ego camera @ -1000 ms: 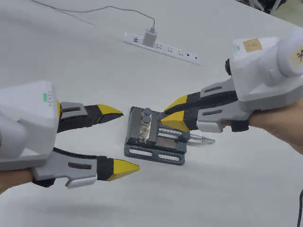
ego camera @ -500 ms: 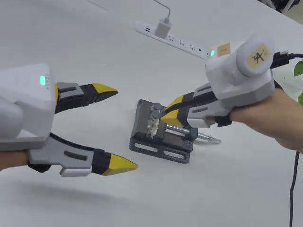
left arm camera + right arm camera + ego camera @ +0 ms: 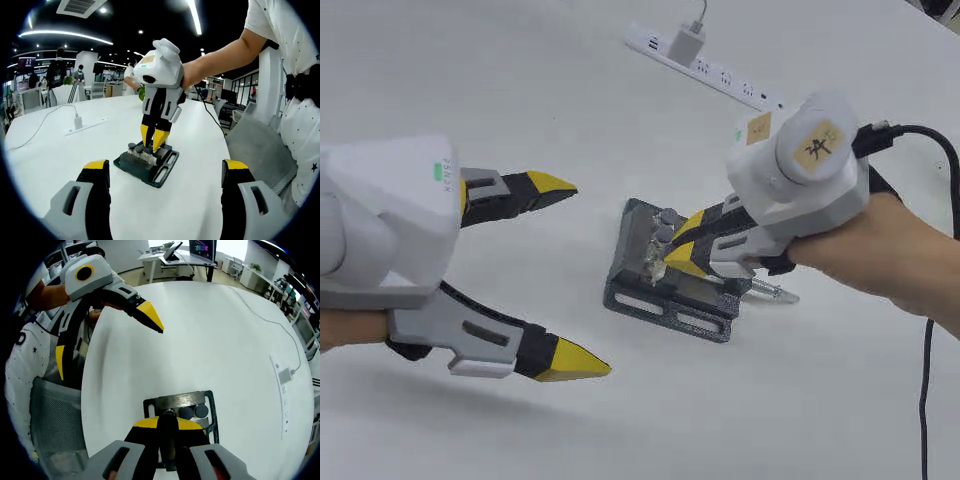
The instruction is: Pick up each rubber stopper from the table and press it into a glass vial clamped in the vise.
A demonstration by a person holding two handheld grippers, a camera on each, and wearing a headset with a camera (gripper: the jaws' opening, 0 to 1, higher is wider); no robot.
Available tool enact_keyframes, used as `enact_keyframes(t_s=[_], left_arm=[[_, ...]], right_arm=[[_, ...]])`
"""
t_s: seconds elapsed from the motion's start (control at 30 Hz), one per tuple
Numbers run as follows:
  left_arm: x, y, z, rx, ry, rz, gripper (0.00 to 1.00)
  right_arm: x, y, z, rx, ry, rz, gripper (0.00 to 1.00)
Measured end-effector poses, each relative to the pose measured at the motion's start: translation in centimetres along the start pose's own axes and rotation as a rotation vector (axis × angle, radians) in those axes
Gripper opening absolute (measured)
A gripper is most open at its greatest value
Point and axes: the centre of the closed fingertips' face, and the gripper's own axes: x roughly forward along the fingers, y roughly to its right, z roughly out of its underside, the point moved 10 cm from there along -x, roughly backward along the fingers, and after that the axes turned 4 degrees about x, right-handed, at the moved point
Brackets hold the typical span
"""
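The right gripper point(image 3: 167, 424) pinches a rubber stopper point(image 3: 168, 414) at the vise point(image 3: 665, 300); the left gripper point(image 3: 587, 278) hangs wide open.
The pinched stopper is at one end of a row over the clamped glass vials point(image 3: 650, 264), with two more stoppers point(image 3: 186, 412) just beside it. The left gripper hovers over the white table point(image 3: 520, 80), well apart from the vise.

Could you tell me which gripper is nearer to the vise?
Right. The right gripper has its tips down at the vise, by the vials; the left gripper hangs open off to one side, clear of it.
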Motion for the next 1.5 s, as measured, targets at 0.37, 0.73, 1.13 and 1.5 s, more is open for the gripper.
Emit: enact_keyframes(t_s=[0.37, 0.73, 1.13, 1.5], left_arm=[[0.0, 0.0, 0.0, -0.009, 0.018, 0.0, 0.91], [-0.3, 0.2, 0.2, -0.018, 0.028, -0.004, 0.9], [-0.4, 0.4, 0.3, -0.025, 0.035, -0.003, 0.88], [-0.2, 0.4, 0.3, -0.029, 0.035, -0.003, 0.87]], right_arm=[[0.4, 0.4, -0.1, -0.021, -0.024, 0.004, 0.05], [0.7, 0.3, -0.1, -0.051, -0.047, 0.002, 0.05], [0.9, 0.2, -0.3, -0.108, -0.086, 0.021, 0.05], [1.1, 0.0, -0.6, -0.083, -0.099, 0.02, 0.04]])
